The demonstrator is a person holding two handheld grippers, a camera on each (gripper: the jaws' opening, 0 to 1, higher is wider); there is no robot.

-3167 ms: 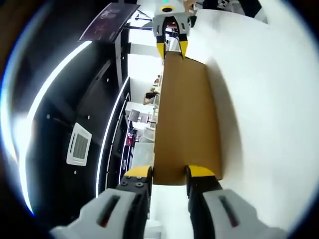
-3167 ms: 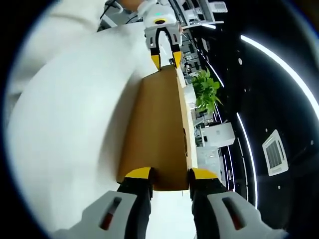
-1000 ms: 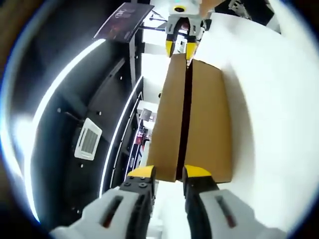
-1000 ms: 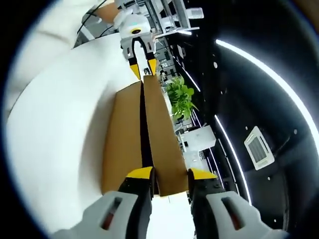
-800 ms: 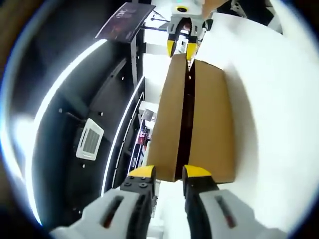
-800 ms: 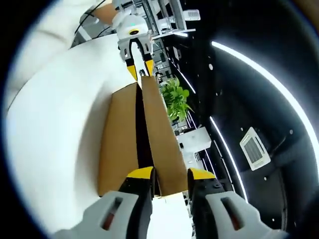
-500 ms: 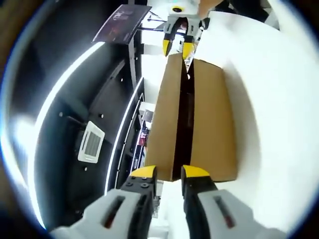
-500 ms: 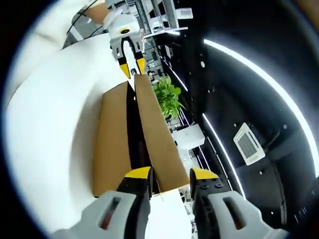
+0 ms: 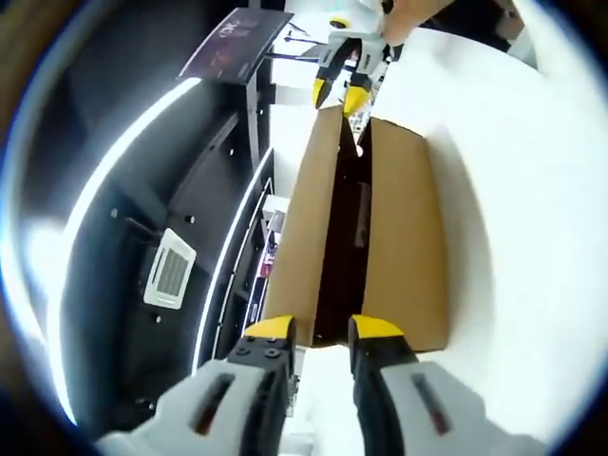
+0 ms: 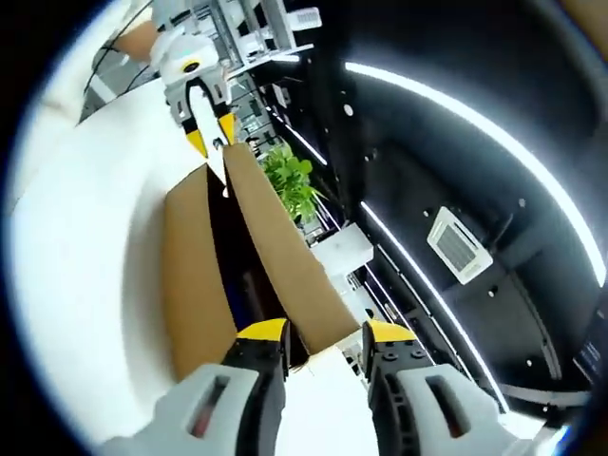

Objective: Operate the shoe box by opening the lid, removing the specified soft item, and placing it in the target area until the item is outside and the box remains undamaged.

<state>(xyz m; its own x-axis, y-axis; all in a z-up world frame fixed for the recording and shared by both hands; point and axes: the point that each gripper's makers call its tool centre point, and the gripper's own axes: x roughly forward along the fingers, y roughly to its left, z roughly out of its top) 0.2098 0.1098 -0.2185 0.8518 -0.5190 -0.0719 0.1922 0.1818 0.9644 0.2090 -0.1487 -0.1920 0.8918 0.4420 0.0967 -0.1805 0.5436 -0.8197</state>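
The shoe box (image 9: pixel 404 237) is sitting on the white counter (image 9: pixel 513 190), its brown lid (image 9: pixel 304 228) tipping up along one long edge so that a dark gap is opening between lid and box body. In the right gripper view the same lid (image 10: pixel 280 252) is slanting away from the box wall (image 10: pixel 190 275), with something dark and blue showing low in the gap, too shadowed to name. The lid is being gripped at both short ends, which I judge is spreading the lifting load evenly so the cardboard is not creasing.

The left hand-held gripper (image 9: pixel 318 330) is closing its yellow-tipped jaws narrowly on the lid's near end, at 6 o'clock in its own view; the right hand-held gripper (image 9: pixel 344 93) is pinching the far end at 12 o'clock. From the other side, the right hand-held gripper (image 10: pixel 318 332) is clamping the lid edge, with the left one (image 10: pixel 211 133) at about 11 o'clock.

A potted plant (image 10: pixel 290 180) is standing beyond the box.
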